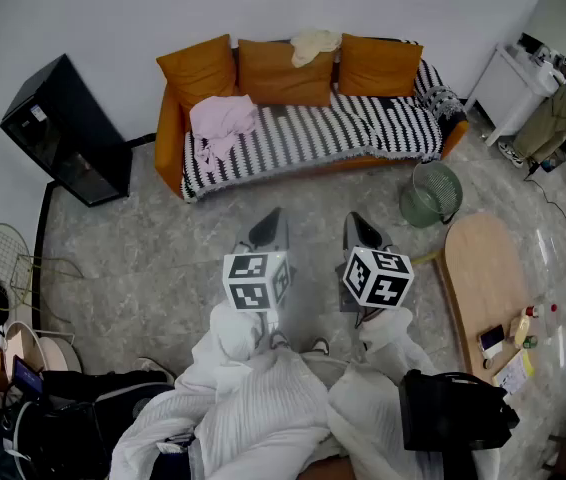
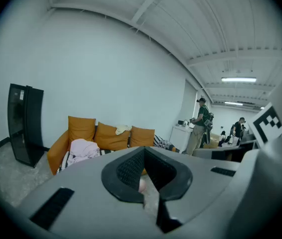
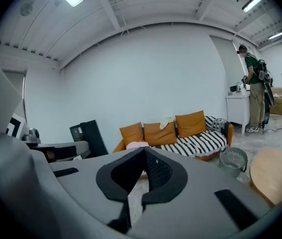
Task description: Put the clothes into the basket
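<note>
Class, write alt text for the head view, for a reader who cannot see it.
The left gripper and right gripper, both shut and empty, point at an orange sofa bearing a pink garment and a cream garment; a green basket stands nearby.

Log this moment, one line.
left gripper: shut, empty | right gripper: shut, empty | pink garment, cream garment: on sofa | basket: beside sofa

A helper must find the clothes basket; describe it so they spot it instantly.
Find the orange sofa with the black-and-white striped cover. On the grey floor off its right end, beside the oval wooden table, stands a round basket. It alone is pale green openwork mesh.
</note>
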A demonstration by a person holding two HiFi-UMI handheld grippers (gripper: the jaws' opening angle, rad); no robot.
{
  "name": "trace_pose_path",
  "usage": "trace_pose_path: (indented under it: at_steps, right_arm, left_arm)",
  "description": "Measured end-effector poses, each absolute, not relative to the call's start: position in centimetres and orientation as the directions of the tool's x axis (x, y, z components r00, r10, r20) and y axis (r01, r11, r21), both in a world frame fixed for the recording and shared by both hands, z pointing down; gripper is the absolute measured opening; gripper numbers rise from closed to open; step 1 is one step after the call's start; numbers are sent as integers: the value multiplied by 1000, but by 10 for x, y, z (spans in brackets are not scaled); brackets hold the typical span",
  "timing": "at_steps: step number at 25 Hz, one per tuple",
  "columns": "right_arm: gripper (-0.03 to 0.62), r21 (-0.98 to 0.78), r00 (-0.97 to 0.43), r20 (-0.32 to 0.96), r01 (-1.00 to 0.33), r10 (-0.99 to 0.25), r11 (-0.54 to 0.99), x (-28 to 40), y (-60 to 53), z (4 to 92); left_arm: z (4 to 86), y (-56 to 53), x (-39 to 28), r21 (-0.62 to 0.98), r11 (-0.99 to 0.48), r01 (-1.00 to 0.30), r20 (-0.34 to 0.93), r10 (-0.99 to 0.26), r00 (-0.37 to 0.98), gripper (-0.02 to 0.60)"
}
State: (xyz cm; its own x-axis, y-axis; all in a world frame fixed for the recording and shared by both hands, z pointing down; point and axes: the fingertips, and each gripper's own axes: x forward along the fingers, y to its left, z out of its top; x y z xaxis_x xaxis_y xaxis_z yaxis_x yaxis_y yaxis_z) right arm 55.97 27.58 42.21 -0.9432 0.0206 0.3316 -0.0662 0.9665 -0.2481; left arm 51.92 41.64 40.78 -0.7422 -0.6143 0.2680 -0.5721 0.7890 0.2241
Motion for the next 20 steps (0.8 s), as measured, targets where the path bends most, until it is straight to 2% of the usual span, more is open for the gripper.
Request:
trace_pose_path:
  at_steps: [15,20]
  right_arm:
    - [25,-256,-943,332,-55,35,965,551,292,418]
    - [25,-258,-937,349,-74,22,963,519,316,424]
  left_arm:
    - [407,427,511,211,782,-586,279,-623,-731,0]
    - [410,453,477,209,776,-595,285,-630,-723,0]
